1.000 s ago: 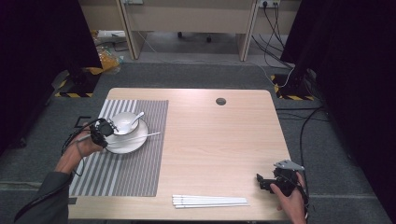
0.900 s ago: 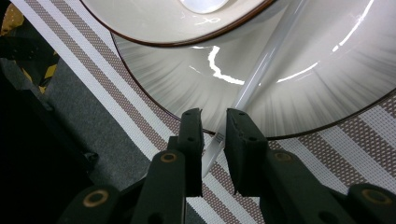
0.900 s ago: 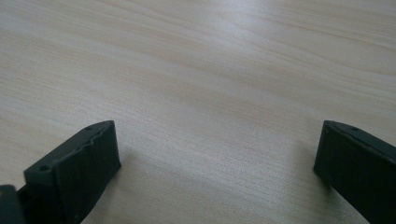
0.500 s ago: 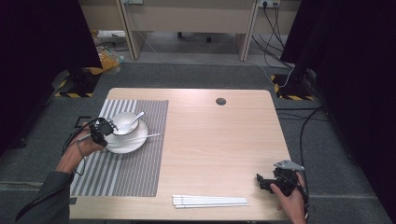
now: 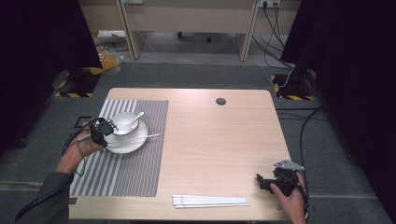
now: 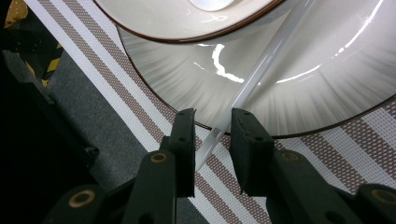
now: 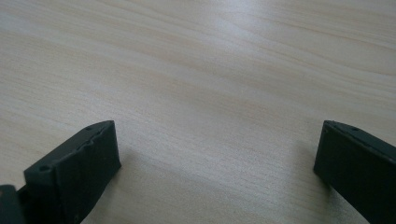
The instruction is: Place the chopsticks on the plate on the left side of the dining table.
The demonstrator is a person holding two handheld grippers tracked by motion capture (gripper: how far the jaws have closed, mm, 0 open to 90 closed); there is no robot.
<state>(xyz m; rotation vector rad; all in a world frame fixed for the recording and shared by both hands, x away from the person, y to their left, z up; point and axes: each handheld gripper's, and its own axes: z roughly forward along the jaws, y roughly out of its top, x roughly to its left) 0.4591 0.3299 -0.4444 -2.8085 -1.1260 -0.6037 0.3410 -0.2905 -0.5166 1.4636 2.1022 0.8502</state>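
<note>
The white chopstick [image 6: 261, 70] is lying across the plate [image 6: 327, 84], its near end pointing between the jaws. The left gripper [image 6: 212, 135], its jaws just opening, is bracketing that end narrowly without pressing it

Between the jaws of the left gripper [image 6: 212, 147] lies the near end of a chopstick [image 6: 261, 70], which runs ahead across the plate [image 6: 327, 88]; a bowl [image 6: 187, 18] sits on the plate beyond, all on a placemat [image 6: 327, 154]. The right gripper [image 7: 217, 158] has bare table [image 7: 210, 70] between and ahead of its jaws
</note>
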